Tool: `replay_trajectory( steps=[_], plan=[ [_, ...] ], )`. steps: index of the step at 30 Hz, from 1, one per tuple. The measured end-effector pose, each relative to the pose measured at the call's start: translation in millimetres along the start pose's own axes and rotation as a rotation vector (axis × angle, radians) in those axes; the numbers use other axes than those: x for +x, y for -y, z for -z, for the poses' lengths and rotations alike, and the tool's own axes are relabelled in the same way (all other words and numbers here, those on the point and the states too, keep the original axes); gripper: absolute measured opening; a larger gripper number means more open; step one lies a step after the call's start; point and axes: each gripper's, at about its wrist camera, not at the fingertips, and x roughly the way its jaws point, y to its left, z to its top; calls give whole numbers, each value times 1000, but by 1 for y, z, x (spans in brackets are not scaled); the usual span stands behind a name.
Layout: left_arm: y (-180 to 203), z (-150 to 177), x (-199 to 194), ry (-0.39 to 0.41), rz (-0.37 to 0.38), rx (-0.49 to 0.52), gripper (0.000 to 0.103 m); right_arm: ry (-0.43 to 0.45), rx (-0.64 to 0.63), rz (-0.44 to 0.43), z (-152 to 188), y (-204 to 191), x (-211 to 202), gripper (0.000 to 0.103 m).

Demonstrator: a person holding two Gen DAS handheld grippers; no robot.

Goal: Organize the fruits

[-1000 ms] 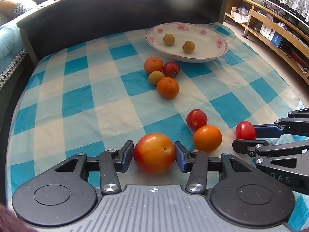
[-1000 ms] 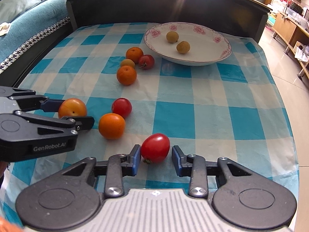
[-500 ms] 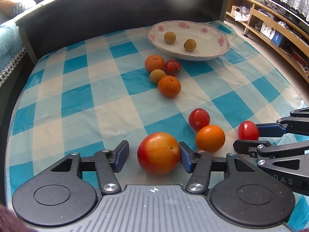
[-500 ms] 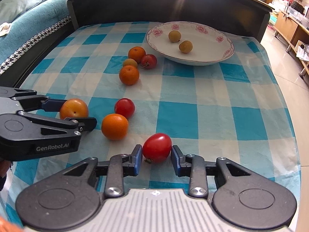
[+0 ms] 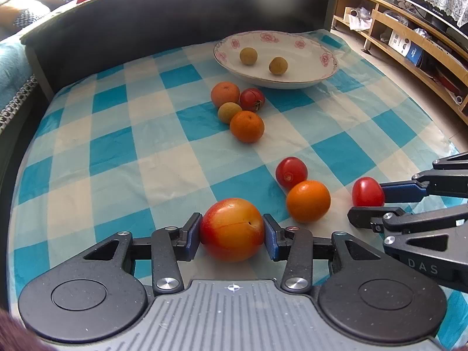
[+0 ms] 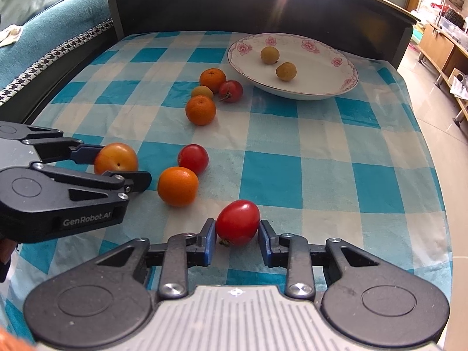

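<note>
— Ribbed grey plastic and black hinged arms fill the near edge of both wrist views. What sits between the blue pads?

— In the left gripper (image 5: 232, 231), a smooth, round plum (image 5: 232, 229), yellow-orange with a red blush and a faint crease across its skin. The jaws are closing and both pads touch its sides. It rests on the cloth.

— And the other one?

— The right gripper (image 6: 237, 231) is closing too, narrow, around a glossy, egg-shaped red tomato (image 6: 237, 222) with a dry stub of stem underneath. The pads stand right at its sides and appear to press it; it also lies on the cloth.

— What is the surface?

— A thin, slightly wrinkled tablecloth (image 6: 292, 158) in turquoise and cream checks.

— Next out?

— Between the two grippers, a dimpled orange (image 6: 177, 186) touching a shiny round tomato (image 6: 193, 158) just behind it.

— Farther?

— A tight cluster: a pitted orange (image 6: 200, 110) nearest, a small dull yellow-green fruit (image 6: 202, 91), another orange (image 6: 212, 79), and a red tomato (image 6: 231, 90) with a curled stem beside them.

— And beyond?

— A shallow, glazed white plate (image 6: 336, 87) with pink flowers on its rim, just past the cluster. Two small, rough-skinned tan fruits (image 6: 269, 55) lie inside, close but apart. Behind it rises a dark, smooth board (image 6: 263, 8).
</note>
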Motion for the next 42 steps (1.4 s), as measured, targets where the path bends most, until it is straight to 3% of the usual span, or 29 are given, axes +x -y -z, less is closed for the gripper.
replay_trajectory(
  steps=[42],
  plan=[
    [16, 8, -16, 21, 16, 22, 52, 47, 2, -34, -1, -6, -17, 34]
  ],
)
